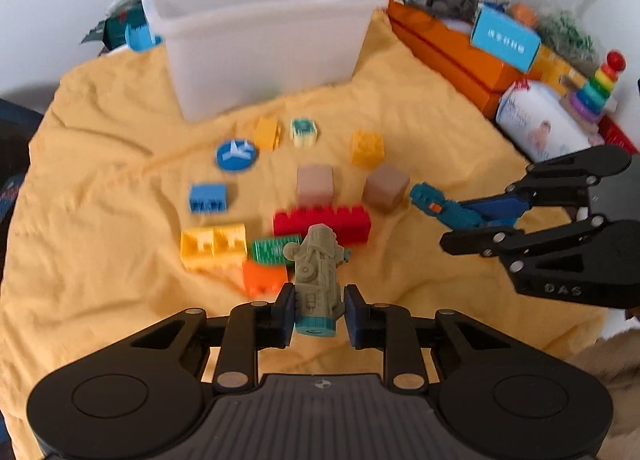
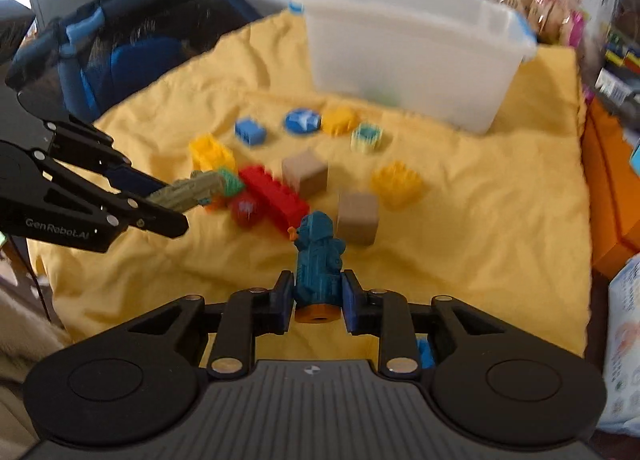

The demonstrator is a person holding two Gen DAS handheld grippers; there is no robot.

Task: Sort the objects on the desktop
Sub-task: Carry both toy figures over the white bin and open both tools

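Gripping grey-green robot figure (image 1: 316, 276) | left gripper (image 1: 318, 314) | teal base

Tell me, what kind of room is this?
Probably a home playroom or a cluttered toy corner. Toy bricks such as the red brick lie on a yellow cloth, a white plastic bin stands behind them, and a rainbow stacking toy sits among packed boxes at the side.

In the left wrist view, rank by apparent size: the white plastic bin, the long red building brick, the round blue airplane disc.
1. White plastic bin, largest though farthest away.
2. Long red building brick.
3. Round blue airplane disc.
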